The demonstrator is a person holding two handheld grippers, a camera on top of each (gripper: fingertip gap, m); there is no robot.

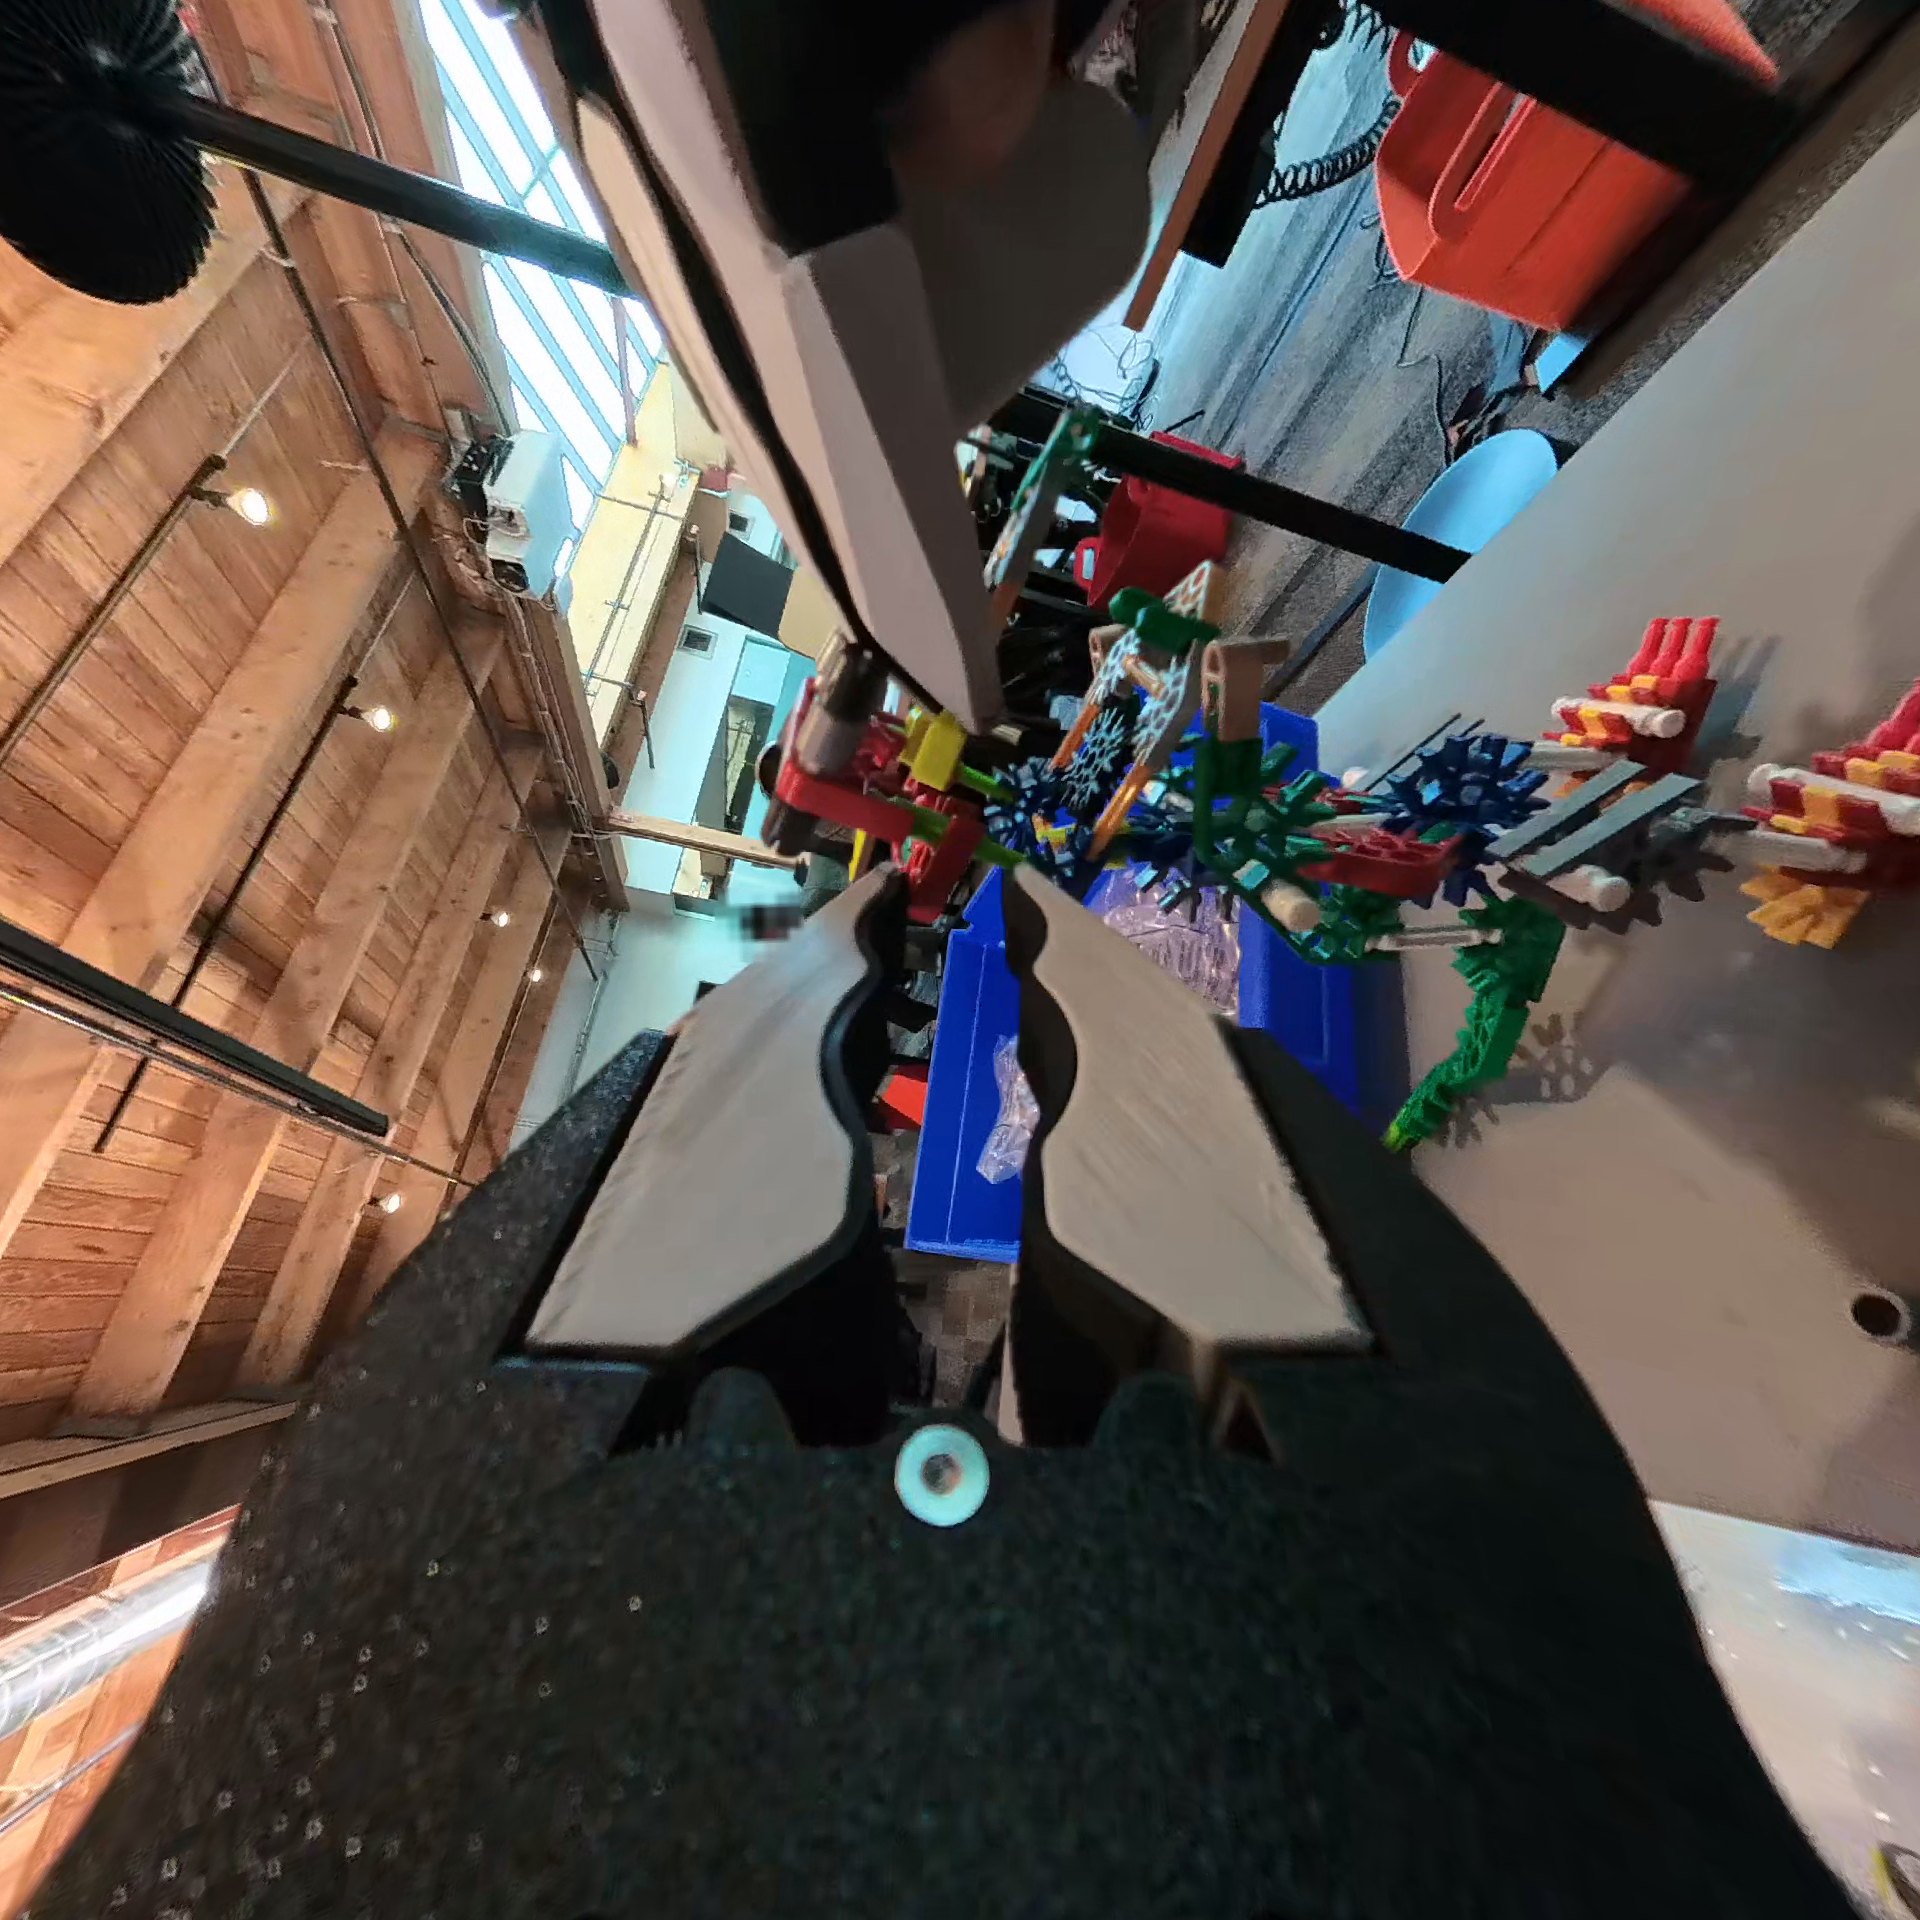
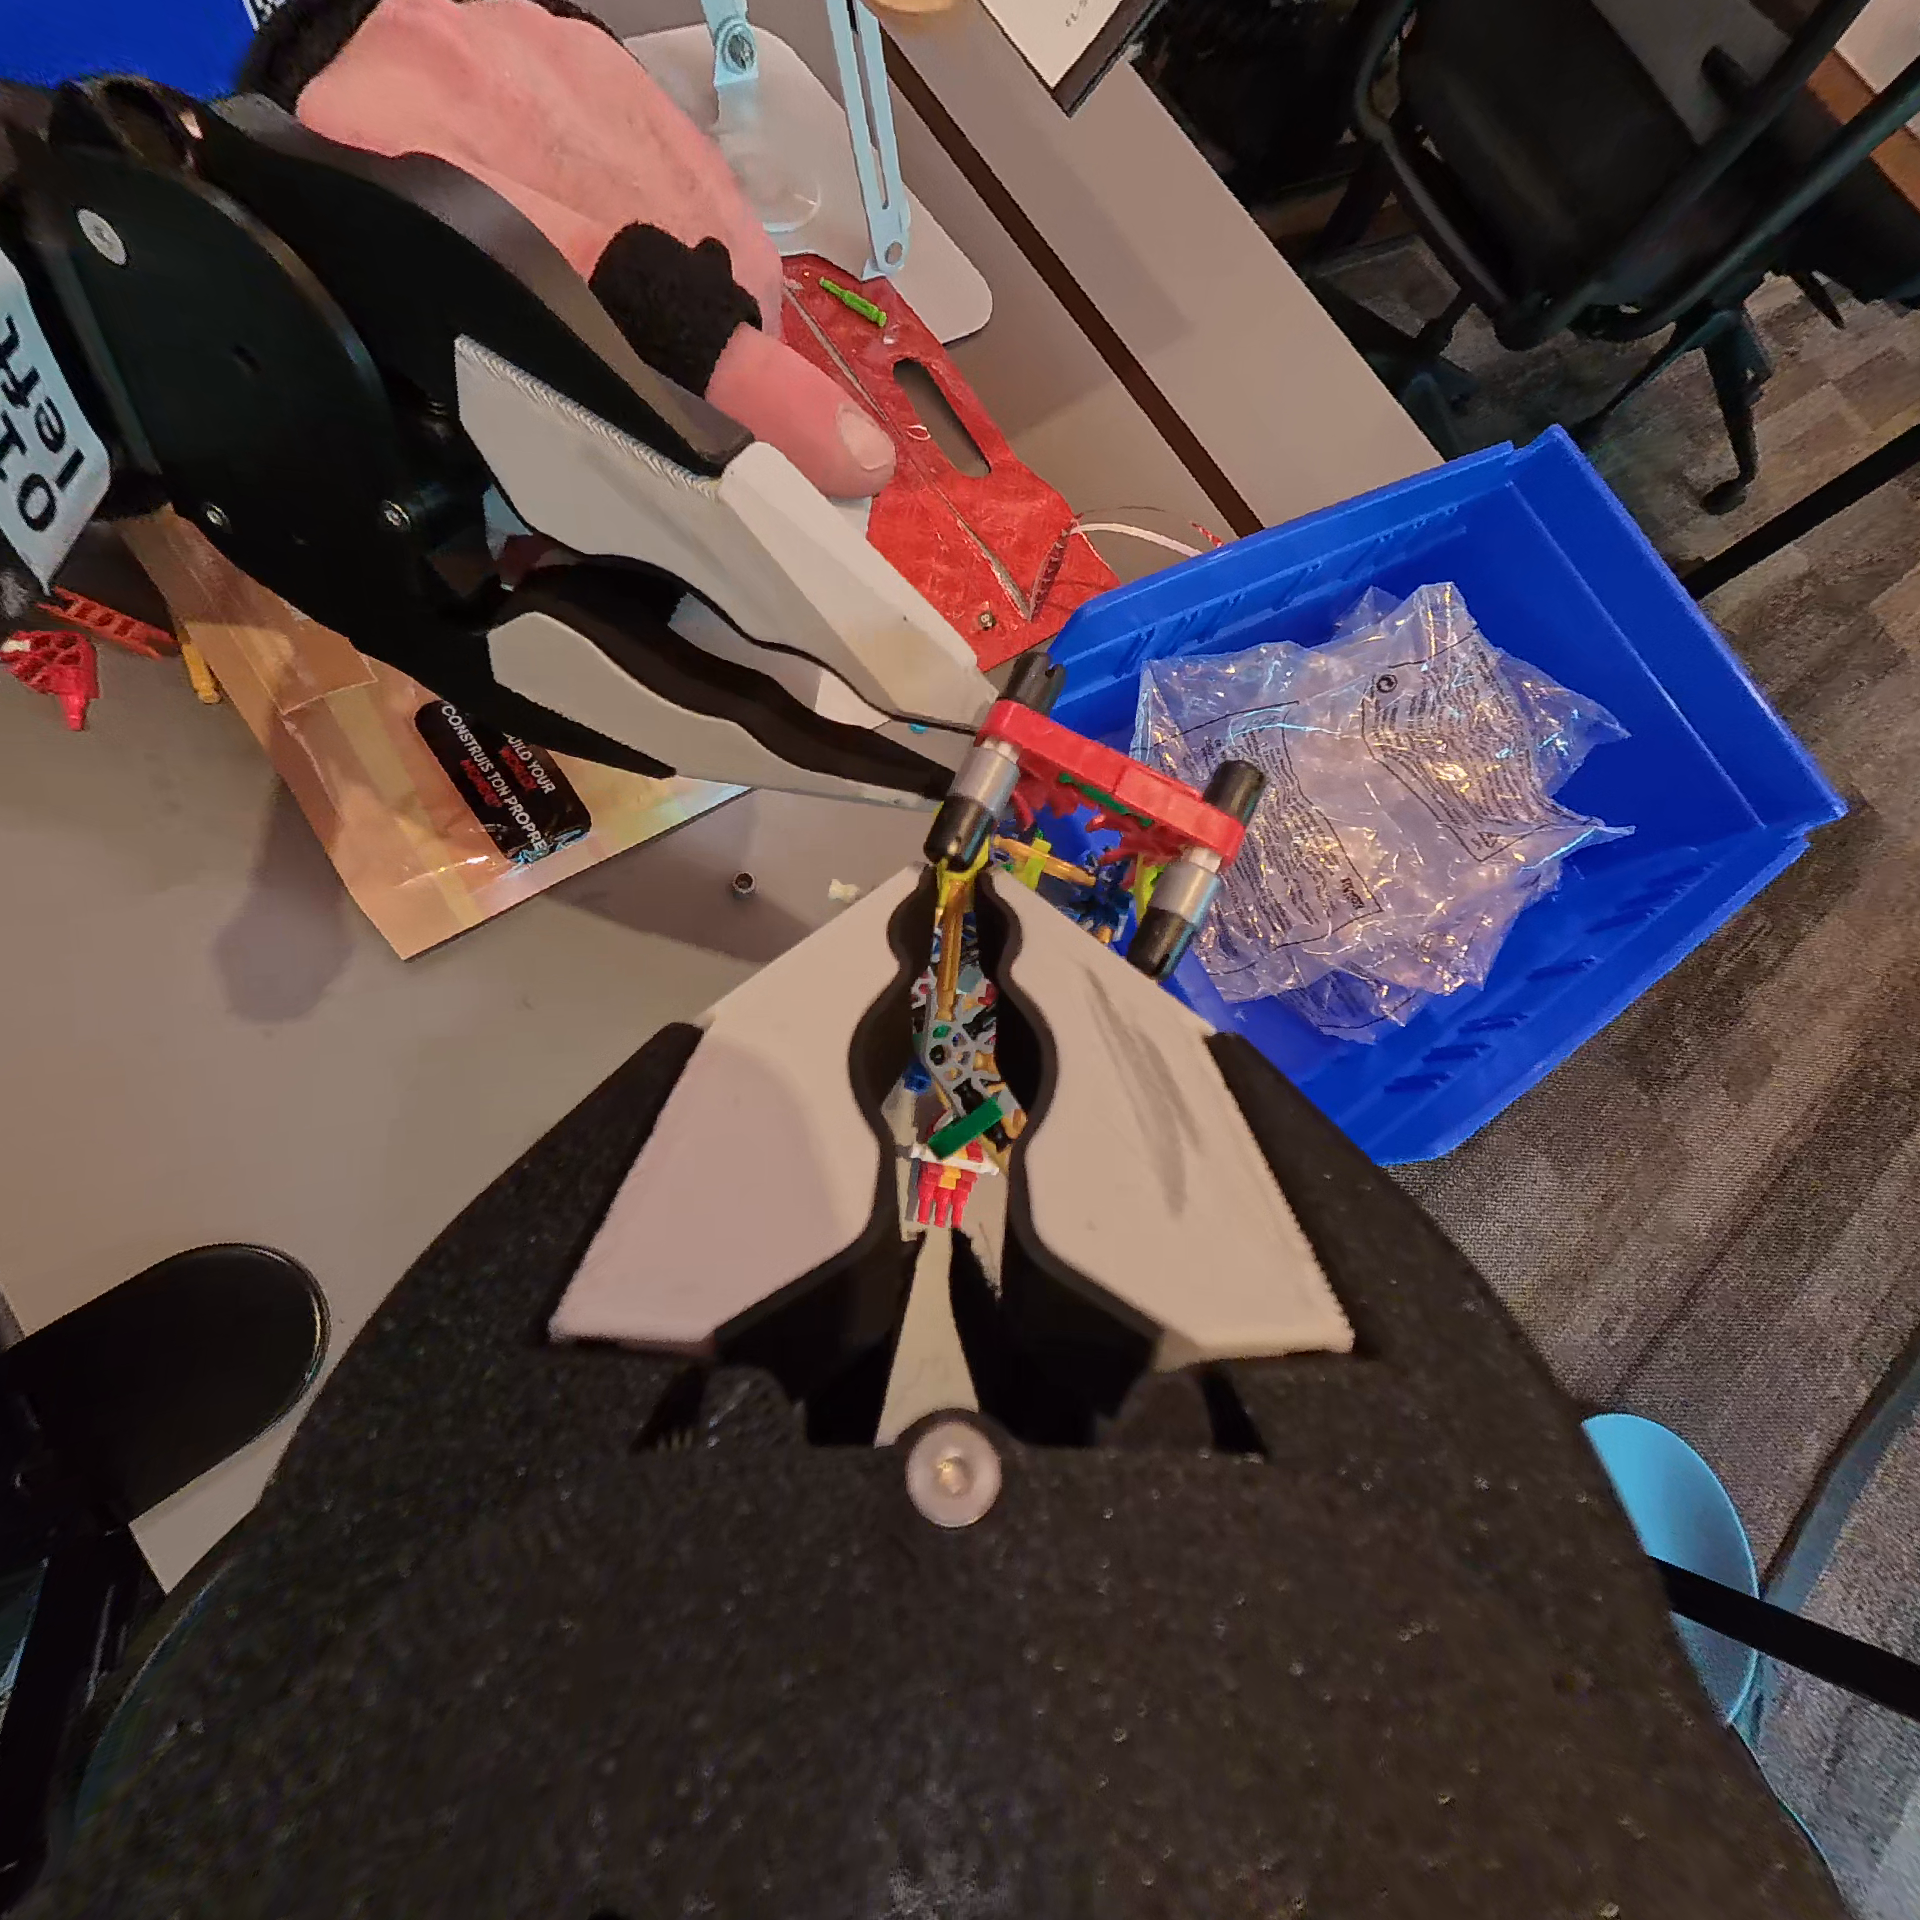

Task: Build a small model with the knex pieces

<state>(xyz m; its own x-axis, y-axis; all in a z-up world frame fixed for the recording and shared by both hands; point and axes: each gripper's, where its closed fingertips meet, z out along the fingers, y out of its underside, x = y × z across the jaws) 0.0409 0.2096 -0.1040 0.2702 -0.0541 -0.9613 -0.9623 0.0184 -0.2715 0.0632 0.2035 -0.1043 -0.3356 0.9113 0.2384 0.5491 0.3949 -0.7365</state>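
Observation:
A many-coloured construction-toy model (image 2: 1112,790) has a red frame with grey and black wheels, and is held in the air between both grippers. My right gripper (image 2: 956,878) is shut on a yellow rod of the model just below the red frame. My left gripper (image 2: 971,743) comes in from the left, held by a hand (image 2: 582,177), and is shut on the frame's edge. In the left wrist view, my left gripper (image 1: 954,878) pinches a red part of the model (image 1: 1247,831). The right gripper (image 1: 977,717) reaches it from above. The model's far end stretches along the table (image 1: 1714,1143).
A blue bin (image 2: 1558,520) with clear plastic bags (image 2: 1371,790) sits off the grey table's (image 2: 208,1039) edge, under the model; it also shows in the left wrist view (image 1: 966,1039). A booklet (image 2: 416,790), a red sheet (image 2: 956,499) and small red parts (image 2: 52,655) lie on the table. My left and right fingertips are right by each other.

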